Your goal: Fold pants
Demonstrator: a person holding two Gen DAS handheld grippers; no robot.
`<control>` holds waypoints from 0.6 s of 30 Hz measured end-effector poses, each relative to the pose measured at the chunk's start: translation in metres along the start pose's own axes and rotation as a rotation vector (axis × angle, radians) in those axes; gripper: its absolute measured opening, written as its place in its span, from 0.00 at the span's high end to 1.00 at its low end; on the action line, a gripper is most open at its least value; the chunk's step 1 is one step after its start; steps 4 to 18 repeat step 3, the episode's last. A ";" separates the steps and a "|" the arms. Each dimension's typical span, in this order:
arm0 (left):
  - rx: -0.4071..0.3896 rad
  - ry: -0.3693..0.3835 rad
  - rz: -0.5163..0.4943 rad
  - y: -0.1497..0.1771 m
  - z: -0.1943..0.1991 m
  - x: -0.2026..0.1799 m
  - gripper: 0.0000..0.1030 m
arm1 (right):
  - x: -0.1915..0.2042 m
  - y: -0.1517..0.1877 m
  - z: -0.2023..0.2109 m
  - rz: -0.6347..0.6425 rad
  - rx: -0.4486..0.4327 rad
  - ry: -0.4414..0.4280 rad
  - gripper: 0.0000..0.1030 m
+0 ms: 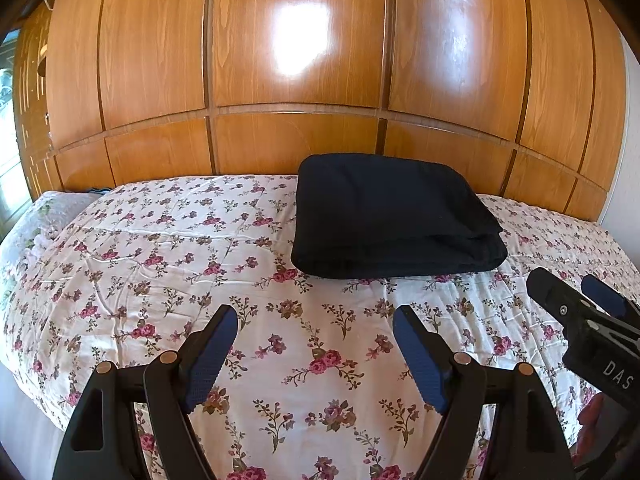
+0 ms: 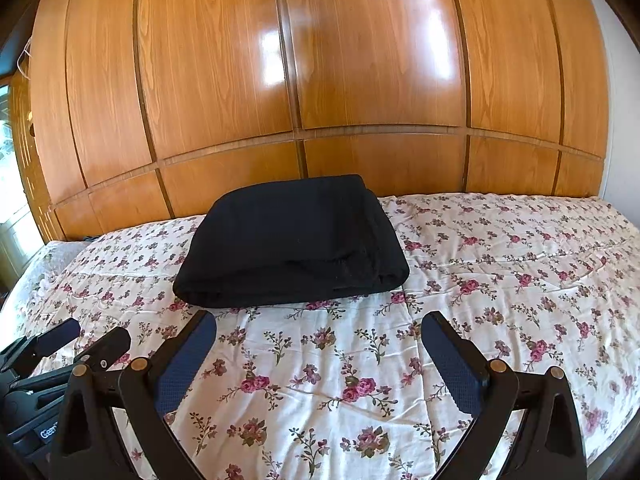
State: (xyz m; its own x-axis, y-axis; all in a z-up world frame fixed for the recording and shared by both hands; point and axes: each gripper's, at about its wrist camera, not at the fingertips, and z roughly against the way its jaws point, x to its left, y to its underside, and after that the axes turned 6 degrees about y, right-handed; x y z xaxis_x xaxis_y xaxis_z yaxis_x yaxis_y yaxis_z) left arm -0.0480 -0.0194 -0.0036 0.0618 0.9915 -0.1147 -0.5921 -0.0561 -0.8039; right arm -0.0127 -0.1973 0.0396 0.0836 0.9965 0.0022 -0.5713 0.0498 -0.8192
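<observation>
Left wrist view: looking along left gripper (image 1: 314,354), jaws spread wide, blue pads (image 1: 208,360) gripping nothing, hovering over floral bedspread (image 1: 160,264). Black pants (image 1: 390,218) lying folded into a thick rectangular bundle w/ stacked layers showing at near edge, resting on bedspread toward far side, close to glossy wooden panel wall (image 1: 300,48), well apart from jaws. Right gripper (image 1: 576,292) poking in at right edge, fingers apart, not touching anything. Right wrist view: looking along right gripper (image 2: 320,360), also released, jaws wide w/ nothing between, hanging over bare bedspread (image 2: 500,264). Pants (image 2: 292,244) sitting ahead & slightly left of centre, folded edge facing cam, corner at right rounded, not touching either tool. Left gripper (image 2: 90,334) showing at lower left edge, fingers parted, near bedspread. Wooden wall (image 2: 360,60) filling upper half behind bed, reflecting bright patches.
</observation>
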 end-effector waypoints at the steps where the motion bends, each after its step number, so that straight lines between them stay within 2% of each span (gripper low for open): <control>1: 0.002 -0.001 -0.001 0.001 -0.001 0.000 0.21 | 0.000 0.000 -0.001 0.001 0.003 0.001 0.00; 18: 0.009 -0.002 -0.001 0.002 -0.004 0.000 0.21 | 0.000 0.002 -0.003 0.000 0.009 -0.001 0.00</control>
